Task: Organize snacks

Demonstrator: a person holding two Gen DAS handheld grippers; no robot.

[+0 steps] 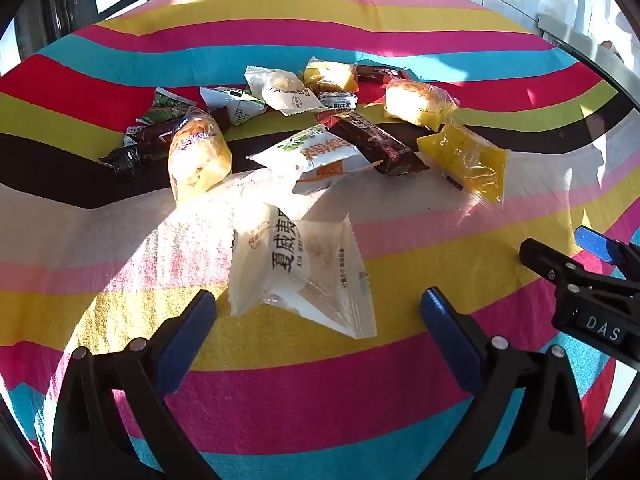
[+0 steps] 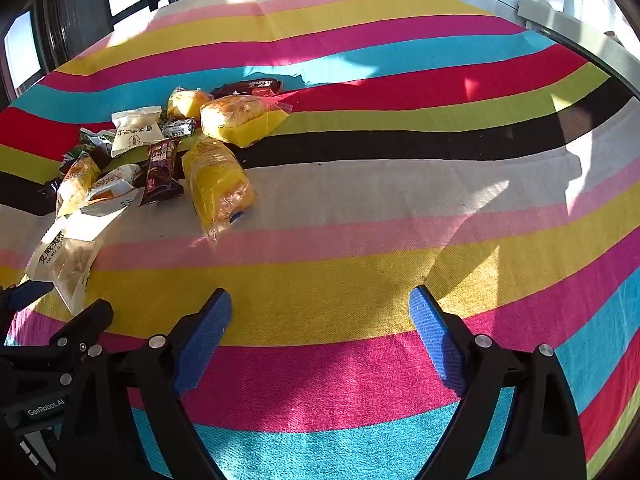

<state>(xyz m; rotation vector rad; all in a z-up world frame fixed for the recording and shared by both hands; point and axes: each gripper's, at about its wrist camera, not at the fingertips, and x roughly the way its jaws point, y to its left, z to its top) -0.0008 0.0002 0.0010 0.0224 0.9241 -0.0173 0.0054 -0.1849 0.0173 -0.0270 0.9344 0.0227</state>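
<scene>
A heap of wrapped snacks lies on a striped cloth. Nearest is a white packet with Chinese writing [image 1: 300, 272], just ahead of my open, empty left gripper [image 1: 320, 312]; it also shows at the left of the right wrist view [image 2: 64, 260]. Behind it lie a white-orange packet [image 1: 316, 156], a dark brown bar [image 1: 376, 144], yellow cake packets [image 1: 468, 160] [image 1: 198, 156] and more. My right gripper [image 2: 320, 316] is open and empty over bare cloth, right of the heap; the nearest yellow packet [image 2: 218, 184] lies ahead and left of it. The right gripper shows in the left wrist view [image 1: 580, 256].
The striped cloth [image 2: 400, 248] covers the whole table. Windows and a rail stand beyond the far edge [image 2: 560, 20]. Sun patches and shadows fall across the cloth. The left gripper's body shows at the lower left of the right wrist view [image 2: 60, 344].
</scene>
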